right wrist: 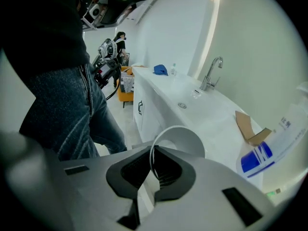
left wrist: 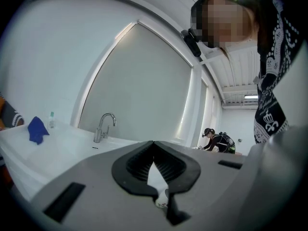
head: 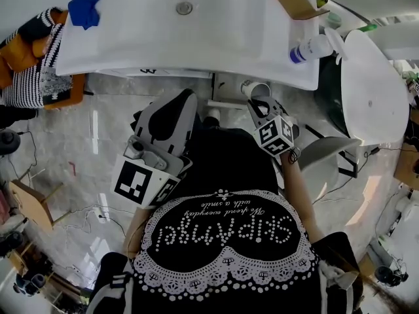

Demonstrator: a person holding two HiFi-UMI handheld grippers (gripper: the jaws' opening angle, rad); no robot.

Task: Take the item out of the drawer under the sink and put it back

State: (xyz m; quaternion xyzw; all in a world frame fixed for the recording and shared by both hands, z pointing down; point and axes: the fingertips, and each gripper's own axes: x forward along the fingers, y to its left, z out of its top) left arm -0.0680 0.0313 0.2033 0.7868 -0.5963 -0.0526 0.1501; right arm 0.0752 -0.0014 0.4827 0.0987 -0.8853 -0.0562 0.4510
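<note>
Cup [right wrist: 184, 138] rim sits clamped in the right claw [right wrist: 152, 150], body beyond.

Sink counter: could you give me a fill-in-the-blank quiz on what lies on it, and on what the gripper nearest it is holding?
1. The right gripper is shut on the rim of a white ____.
2. The cloth lying on the sink counter is ____ in colour.
3. The brown scrap at the counter's other end is made of ____.
Missing words: cup; blue; cardboard.
</note>
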